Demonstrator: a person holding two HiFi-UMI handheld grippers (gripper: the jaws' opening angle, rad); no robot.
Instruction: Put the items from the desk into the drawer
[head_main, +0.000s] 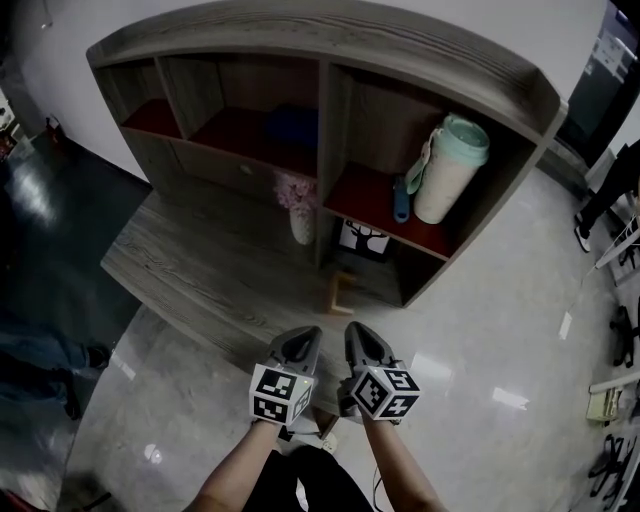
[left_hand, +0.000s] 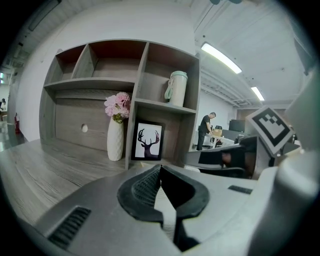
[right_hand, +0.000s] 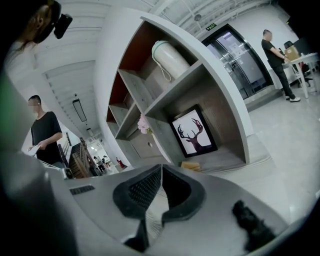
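Note:
A grey wooden desk (head_main: 190, 270) carries a shelf unit. On the desk stand a white vase of pink flowers (head_main: 300, 215) (left_hand: 115, 140), a framed deer picture (head_main: 364, 238) (left_hand: 148, 141) (right_hand: 194, 132) and a small wooden block (head_main: 342, 290) (right_hand: 190, 165). A cream bottle with a mint lid (head_main: 447, 170) (left_hand: 177, 88) (right_hand: 170, 57) sits on the right shelf. The drawer front with a round hole (left_hand: 84, 128) is shut. My left gripper (head_main: 305, 335) (left_hand: 160, 167) and right gripper (head_main: 358, 330) (right_hand: 161, 166) hover side by side before the desk's front edge, both shut and holding nothing.
Something dark blue (head_main: 290, 125) lies in a middle shelf compartment. A person (left_hand: 205, 131) stands far behind the desk's right side, another (right_hand: 276, 55) by glass doors, a third (right_hand: 45, 132) at the left. Black chair bases (head_main: 625, 330) stand on the glossy floor at right.

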